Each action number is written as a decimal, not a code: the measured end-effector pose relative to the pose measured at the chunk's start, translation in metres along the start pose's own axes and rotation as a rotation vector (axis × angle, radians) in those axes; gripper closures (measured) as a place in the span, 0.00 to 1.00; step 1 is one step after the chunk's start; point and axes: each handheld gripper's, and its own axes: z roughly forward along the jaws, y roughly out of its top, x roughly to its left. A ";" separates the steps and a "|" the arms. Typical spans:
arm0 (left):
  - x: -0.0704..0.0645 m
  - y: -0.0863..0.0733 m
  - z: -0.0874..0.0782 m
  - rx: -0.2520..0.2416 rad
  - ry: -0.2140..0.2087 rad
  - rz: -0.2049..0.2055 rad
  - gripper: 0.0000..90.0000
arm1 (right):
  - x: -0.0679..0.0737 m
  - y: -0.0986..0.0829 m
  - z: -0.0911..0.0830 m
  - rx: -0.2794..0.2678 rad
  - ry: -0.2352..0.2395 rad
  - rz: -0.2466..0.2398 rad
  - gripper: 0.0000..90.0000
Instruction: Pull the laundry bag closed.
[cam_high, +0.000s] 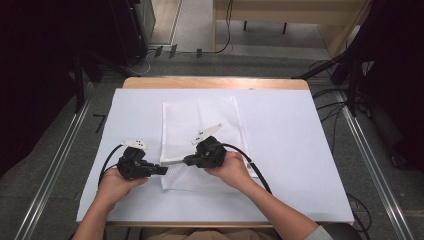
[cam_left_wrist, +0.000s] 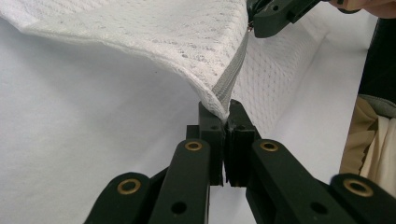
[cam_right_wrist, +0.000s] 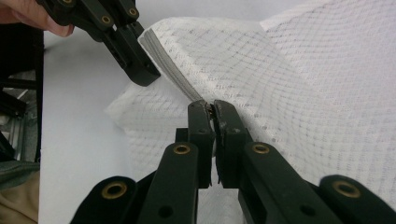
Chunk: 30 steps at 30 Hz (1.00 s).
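A white mesh bag (cam_high: 200, 120) lies flat on the white table (cam_high: 285, 150), its near left part lifted. Along that lifted edge runs a grey zipper band (cam_left_wrist: 229, 79). My left gripper (cam_high: 164, 170) is shut on the end of the band, seen close up in the left gripper view (cam_left_wrist: 223, 108). My right gripper (cam_high: 186, 160) is shut on the same edge a short way along (cam_right_wrist: 211, 105), on what looks like a small metal zipper pull. In each gripper view the other gripper appears too: the right gripper (cam_left_wrist: 271, 18) and the left gripper (cam_right_wrist: 135, 65).
White covering spreads over the wooden table, with bare room to the right (cam_high: 290, 125) and far left (cam_high: 130, 110) of the bag. Black cables (cam_high: 252, 167) trail from both grippers. Dark equipment and floor rails (cam_high: 60, 150) flank the table.
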 end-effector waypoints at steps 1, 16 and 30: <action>0.000 0.000 0.001 0.003 0.000 0.003 0.99 | 0.000 0.000 0.001 0.008 -0.002 -0.003 0.98; -0.001 -0.001 0.002 0.017 0.001 0.007 0.99 | -0.008 -0.007 -0.002 0.018 0.015 0.014 0.98; -0.003 -0.002 0.003 0.030 -0.003 0.019 0.99 | -0.007 -0.015 -0.010 0.025 0.008 0.018 0.98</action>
